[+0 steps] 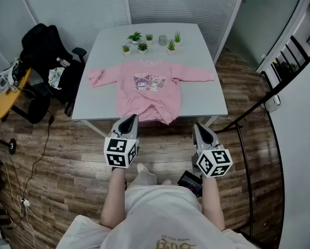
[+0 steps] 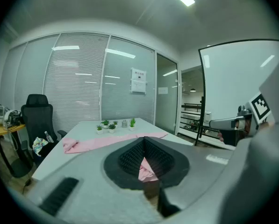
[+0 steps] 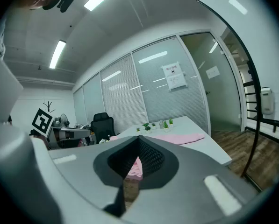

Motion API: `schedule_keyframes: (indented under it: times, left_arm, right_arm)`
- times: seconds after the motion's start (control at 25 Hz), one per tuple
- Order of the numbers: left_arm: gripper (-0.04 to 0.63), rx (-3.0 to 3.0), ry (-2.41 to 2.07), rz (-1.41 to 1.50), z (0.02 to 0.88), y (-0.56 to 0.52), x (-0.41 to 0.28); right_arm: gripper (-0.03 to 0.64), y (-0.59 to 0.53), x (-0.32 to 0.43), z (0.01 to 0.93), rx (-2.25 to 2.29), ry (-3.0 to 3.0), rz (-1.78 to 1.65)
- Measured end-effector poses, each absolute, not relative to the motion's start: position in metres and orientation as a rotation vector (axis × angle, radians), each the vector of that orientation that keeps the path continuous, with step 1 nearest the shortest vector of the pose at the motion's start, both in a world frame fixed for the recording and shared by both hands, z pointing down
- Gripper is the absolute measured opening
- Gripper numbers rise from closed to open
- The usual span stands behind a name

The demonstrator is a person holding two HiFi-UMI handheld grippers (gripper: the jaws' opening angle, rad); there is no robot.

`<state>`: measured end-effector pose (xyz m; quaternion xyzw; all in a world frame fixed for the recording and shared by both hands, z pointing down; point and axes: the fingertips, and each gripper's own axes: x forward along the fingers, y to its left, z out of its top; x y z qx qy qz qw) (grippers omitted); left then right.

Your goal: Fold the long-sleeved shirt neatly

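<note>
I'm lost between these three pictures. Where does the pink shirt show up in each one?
Head view: the pink shirt lies spread flat, above centre.
Left gripper view: the shirt is a low pink strip, left of centre.
Right gripper view: the shirt is a pink strip, right of centre.
Shared landmark: the small potted plants just behind it.

1. White table (image 1: pixel 100 105) at centre; several small potted plants (image 1: pixel 143 47) + grey cup (image 1: pixel 163 39) grouped nr far edge.
2. Black office chair (image 1: pixel 45 56) just left of table, misc items on seat.
3. Yellow round side table (image 1: pixel 7 100) far left.
4. Black cable (image 1: pixel 38 160) across wood floor (image 1: pixel 160 139).
5. Black railing (image 1: pixel 245 165) on right.
6. Paper notice (image 2: pixel 139 80) on glass wall w/ blinds.
</note>
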<state>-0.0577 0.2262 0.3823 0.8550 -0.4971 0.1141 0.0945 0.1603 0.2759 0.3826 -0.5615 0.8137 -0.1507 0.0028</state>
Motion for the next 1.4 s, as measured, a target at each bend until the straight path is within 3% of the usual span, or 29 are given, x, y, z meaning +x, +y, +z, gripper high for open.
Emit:
schedule_keyframes:
  times: [0.4, 0.52, 0.56, 0.6, 0.64, 0.68, 0.72, 0.84, 1.4]
  left_arm:
    - [0.008, 2.531, -1.481, 0.383, 0.384, 0.241, -0.060]
    - [0.010, 2.517, -1.422, 0.270, 0.383, 0.244, -0.058]
    - [0.047, 2.500, -1.351, 0.179, 0.382, 0.245, -0.054]
    - [0.152, 2.472, -1.267, 0.087, 0.382, 0.247, -0.049]
    - [0.282, 2.443, -1.194, 0.017, 0.383, 0.248, -0.043]
    - [0.350, 2.427, -1.147, -0.018, 0.384, 0.249, -0.038]
    - [0.364, 2.428, -1.125, -0.021, 0.385, 0.251, -0.034]
    - [0.374, 2.481, -1.131, 0.065, 0.387, 0.255, -0.022]
    - [0.345, 2.587, -1.103, 0.226, 0.384, 0.238, 0.020]
  right_arm:
    - [0.011, 0.289, 0.157, 0.382, -1.761, 2.550, -0.486]
    - [0.012, 0.293, 0.156, 0.382, -1.742, 2.537, -0.518]
    - [0.012, 0.294, 0.153, 0.381, -1.722, 2.536, -0.535]
    - [0.020, 0.295, 0.151, 0.380, -1.694, 2.537, -0.553]
    - [0.113, 0.296, 0.148, 0.379, -1.665, 2.535, -0.575]
    - [0.188, 0.296, 0.148, 0.378, -1.645, 2.527, -0.599]
    - [0.225, 0.296, 0.149, 0.379, -1.639, 2.514, -0.621]
    - [0.249, 0.296, 0.159, 0.382, -1.660, 2.473, -0.665]
    - [0.232, 0.284, 0.200, 0.388, -1.725, 2.374, -0.693]
